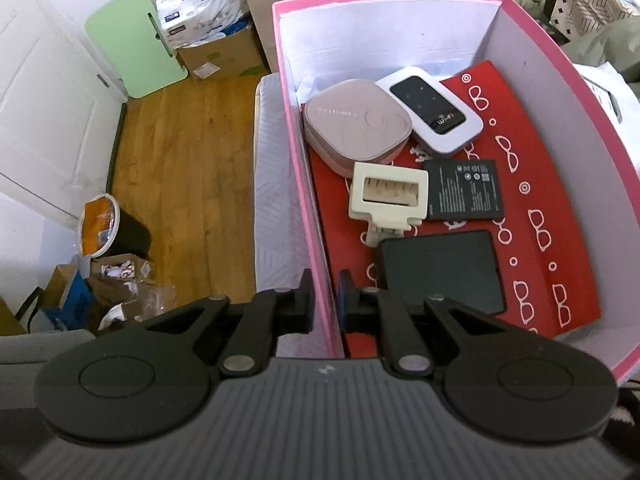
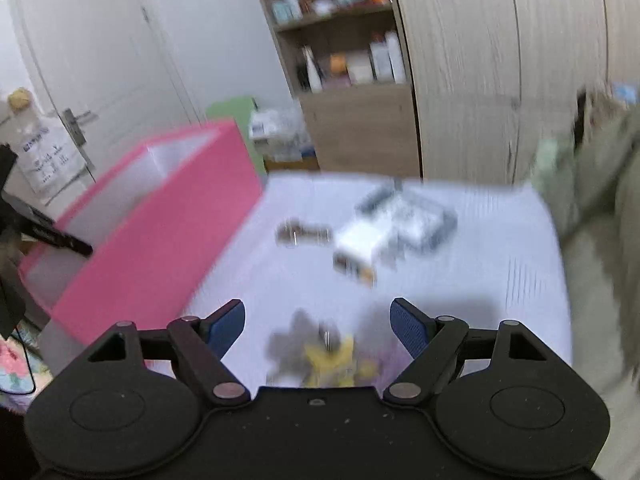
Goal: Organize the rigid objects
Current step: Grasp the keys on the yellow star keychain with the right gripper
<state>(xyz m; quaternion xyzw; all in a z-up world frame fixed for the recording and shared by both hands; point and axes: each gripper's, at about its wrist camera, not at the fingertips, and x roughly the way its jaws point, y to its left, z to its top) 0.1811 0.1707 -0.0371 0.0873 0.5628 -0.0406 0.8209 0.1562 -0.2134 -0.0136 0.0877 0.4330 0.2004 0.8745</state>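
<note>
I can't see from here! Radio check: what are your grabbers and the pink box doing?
Left gripper shut on pink box wall. Right gripper open, empty, above blurred clutter on white surface. Nothing blocking.

We read "Wi-Fi" on the white pocket router (image 1: 430, 110) lying in the pink box (image 1: 304, 184). The black battery's (image 1: 464, 190) label print and the pink case's (image 1: 358, 120) faint lettering are too small to read.

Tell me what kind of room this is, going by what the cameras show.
Most likely a bedroom at home. A white mattress carries the pink box, a wood-grain wardrobe stands beside open shelves of bottles, and a white panelled door is nearby.
</note>
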